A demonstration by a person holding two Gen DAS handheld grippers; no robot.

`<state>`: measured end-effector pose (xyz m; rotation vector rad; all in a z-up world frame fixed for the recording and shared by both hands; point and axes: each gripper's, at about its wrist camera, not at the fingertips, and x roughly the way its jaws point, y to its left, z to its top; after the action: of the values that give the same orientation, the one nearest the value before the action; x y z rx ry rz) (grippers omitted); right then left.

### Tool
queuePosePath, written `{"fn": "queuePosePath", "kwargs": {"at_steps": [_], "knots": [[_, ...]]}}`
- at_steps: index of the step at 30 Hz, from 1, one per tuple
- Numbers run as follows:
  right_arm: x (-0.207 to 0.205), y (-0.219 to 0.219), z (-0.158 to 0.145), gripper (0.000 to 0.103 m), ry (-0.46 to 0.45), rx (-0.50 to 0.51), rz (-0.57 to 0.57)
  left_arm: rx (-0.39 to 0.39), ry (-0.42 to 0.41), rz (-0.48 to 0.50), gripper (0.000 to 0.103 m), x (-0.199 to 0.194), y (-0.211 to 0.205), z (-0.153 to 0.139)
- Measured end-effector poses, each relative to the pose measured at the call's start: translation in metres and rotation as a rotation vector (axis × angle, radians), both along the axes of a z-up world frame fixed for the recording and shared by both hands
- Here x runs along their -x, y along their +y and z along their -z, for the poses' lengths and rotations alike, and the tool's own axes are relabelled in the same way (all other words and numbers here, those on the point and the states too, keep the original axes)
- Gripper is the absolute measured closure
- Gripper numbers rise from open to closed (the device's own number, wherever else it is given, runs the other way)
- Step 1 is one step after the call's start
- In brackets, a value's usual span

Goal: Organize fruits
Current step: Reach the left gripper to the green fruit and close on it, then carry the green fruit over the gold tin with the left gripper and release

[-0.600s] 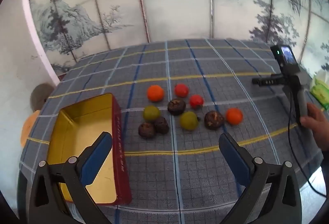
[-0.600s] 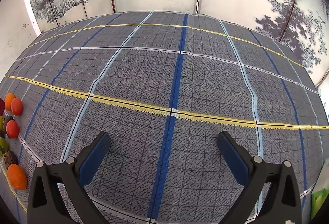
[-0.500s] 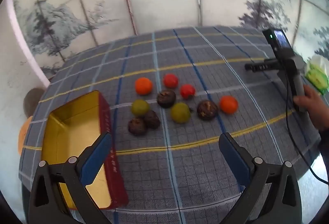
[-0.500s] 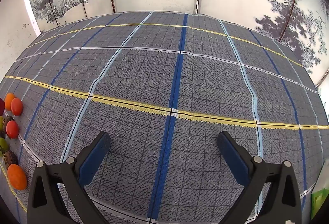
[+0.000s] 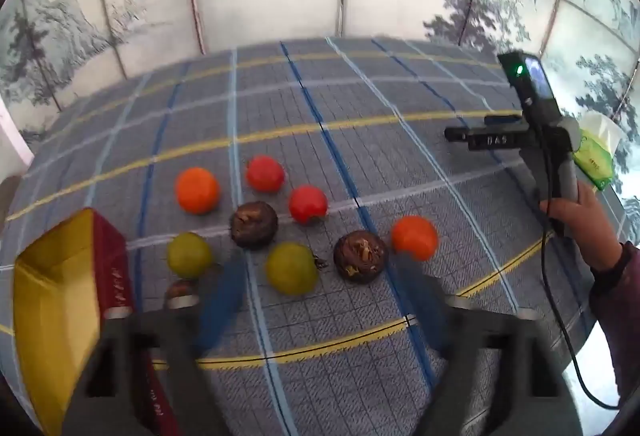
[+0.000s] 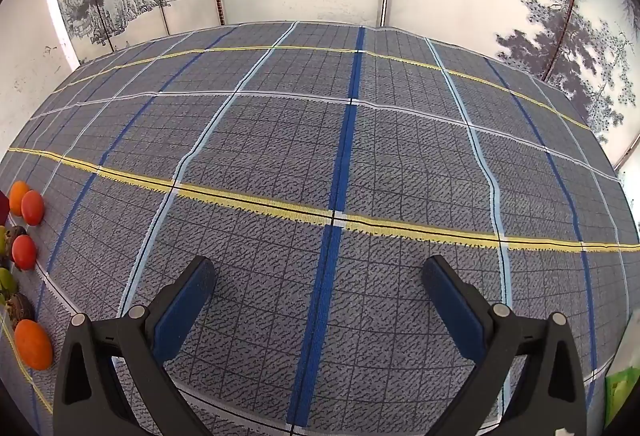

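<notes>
Evidently nothing is sorted: the fruits (image 5: 280, 228) all lie on the bench (image 5: 360, 96), the tin (image 5: 60, 300) at eight o'clock empty, both the left claw (image 5: 320, 300) and right claw (image 6: 320, 288) spread.

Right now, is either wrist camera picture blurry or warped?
Left wrist view: motion blur smears the left gripper and softens the green fruit. Right wrist view: sharp, right gripper crisp over the tablecloth. Both views: fisheye bends the cloth's straight stripes.
</notes>
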<state>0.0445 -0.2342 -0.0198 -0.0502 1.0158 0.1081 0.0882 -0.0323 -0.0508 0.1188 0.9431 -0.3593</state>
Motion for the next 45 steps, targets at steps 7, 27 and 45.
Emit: {"fn": "queuePosePath", "kwargs": {"at_steps": [7, 27, 45], "knots": [[0.000, 0.000, 0.000, 0.000, -0.001, 0.000, 0.000, 0.025, 0.036, -0.045, 0.058, -0.024, 0.009, 0.020], [0.000, 0.000, 0.000, 0.000, -0.001, 0.000, 0.000, -0.024, 0.011, -0.136, 0.070, -0.019, 0.022, 0.028], [0.023, 0.004, -0.002, 0.000, -0.002, 0.004, 0.024, 0.083, -0.079, -0.162, 0.069, 0.074, 0.041, -0.038]]}}
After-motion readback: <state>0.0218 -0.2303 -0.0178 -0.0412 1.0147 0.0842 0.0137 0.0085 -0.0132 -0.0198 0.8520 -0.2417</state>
